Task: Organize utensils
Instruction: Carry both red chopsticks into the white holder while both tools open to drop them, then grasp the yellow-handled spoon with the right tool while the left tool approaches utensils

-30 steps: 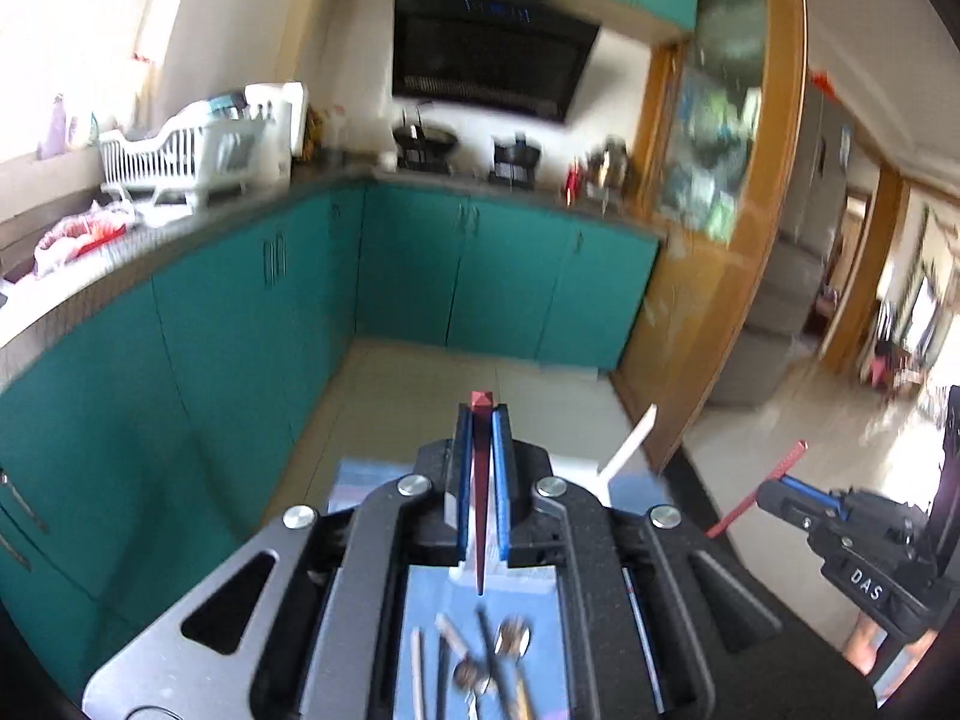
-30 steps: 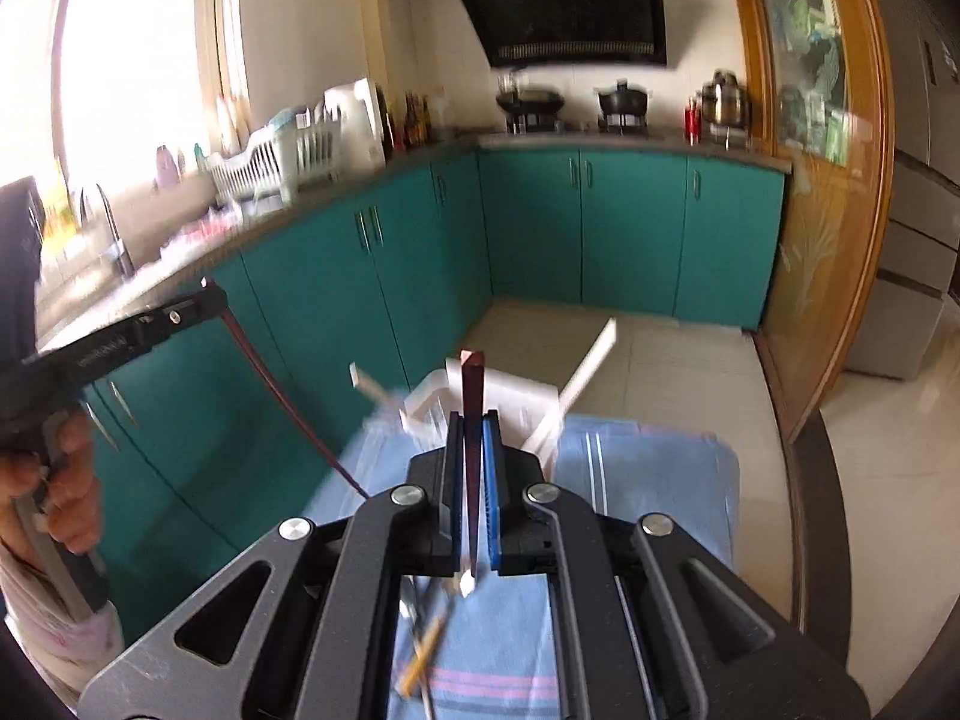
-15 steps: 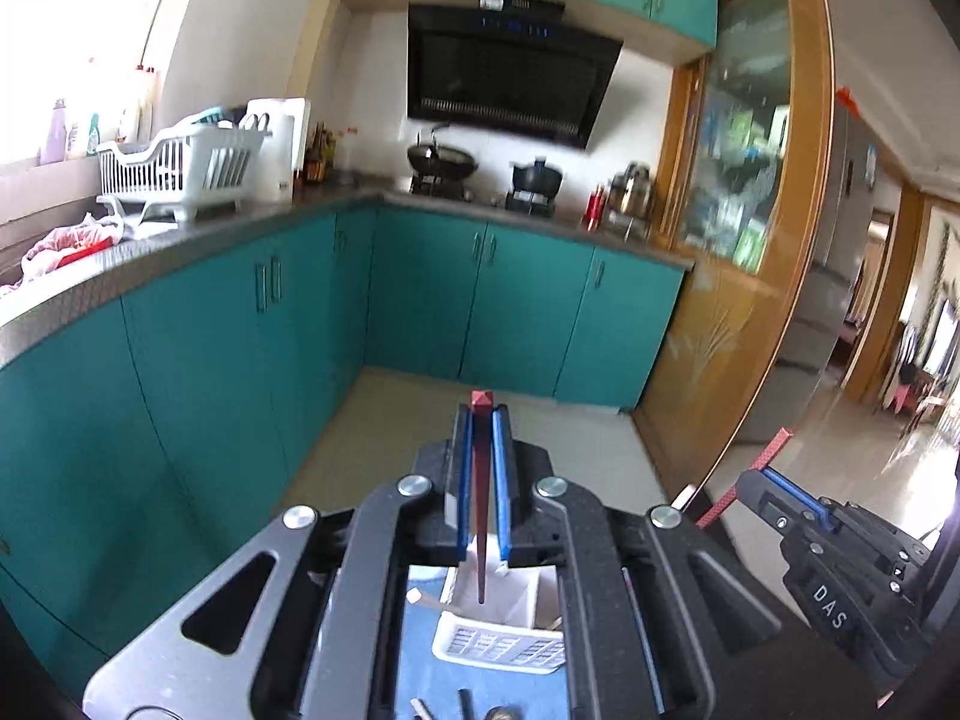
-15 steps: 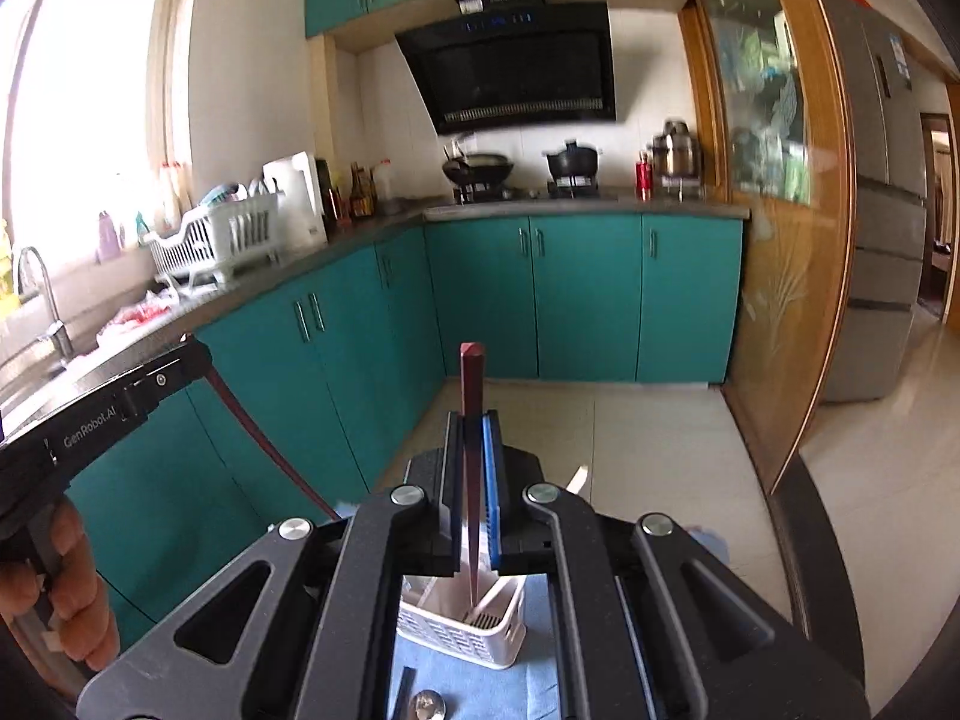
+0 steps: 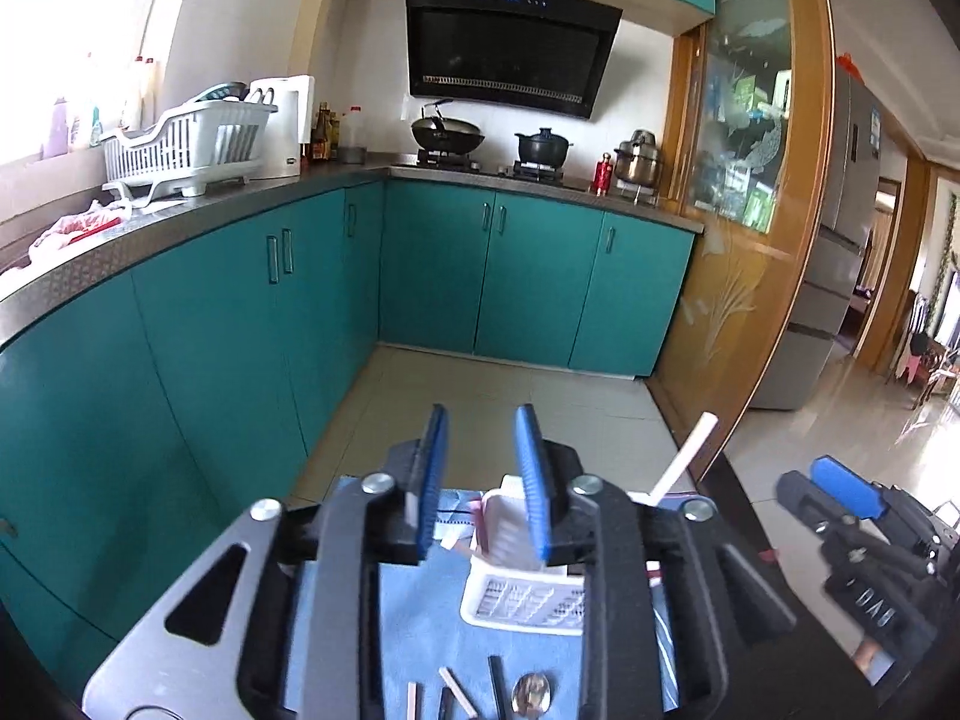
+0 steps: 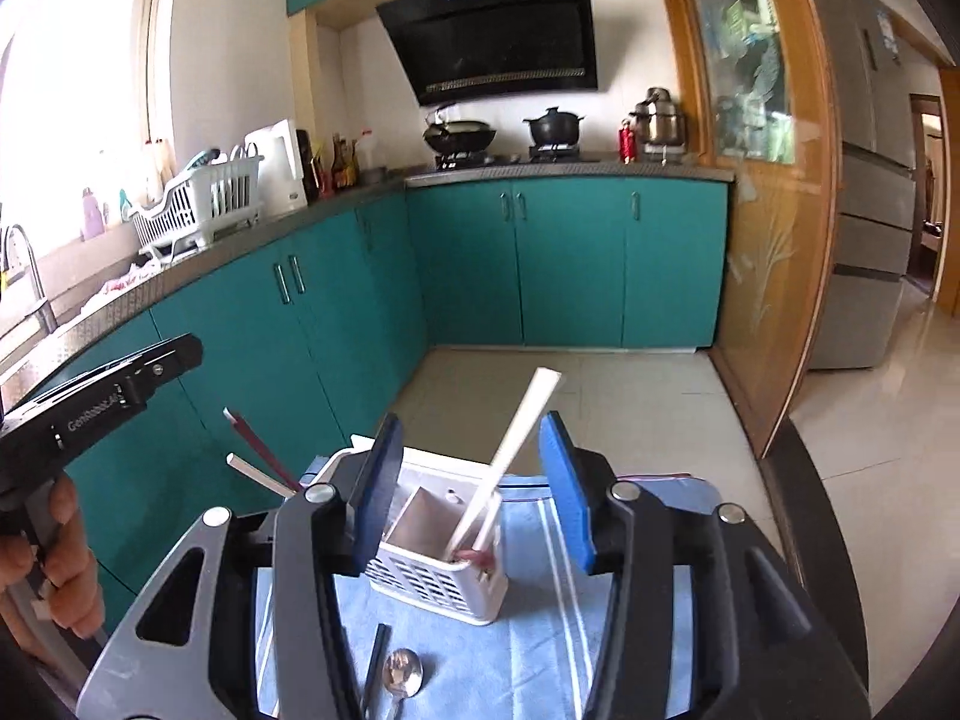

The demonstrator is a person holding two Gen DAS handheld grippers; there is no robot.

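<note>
My left gripper (image 5: 483, 420) has its jaws opening, with nothing between the blue pads. It hangs just above a white slotted basket (image 5: 522, 600) on a blue cloth (image 5: 408, 618). My right gripper (image 6: 471, 426) is opening too and holds nothing, above the same basket (image 6: 438, 582). A white chopstick (image 6: 516, 450) leans out of the basket, with a red end (image 6: 474, 555) beside it at the rim. A red chopstick (image 6: 258, 444) and a white one (image 6: 252, 471) lean out on the left, their lower ends hidden. A spoon (image 6: 402, 672) and dark chopsticks (image 6: 378, 654) lie on the cloth.
Teal cabinets (image 5: 240, 330) run along the left and back under a counter with a white dish rack (image 5: 186, 144) and pots. A wooden glass door (image 5: 756, 240) stands at the right. A hand (image 6: 60, 540) holds the left gripper (image 6: 102, 402) at that view's left edge.
Both grippers were shut on red chopsticks; now both jaws stand apart and the chopsticks are out of them. Both views have sunk toward the basket.
</note>
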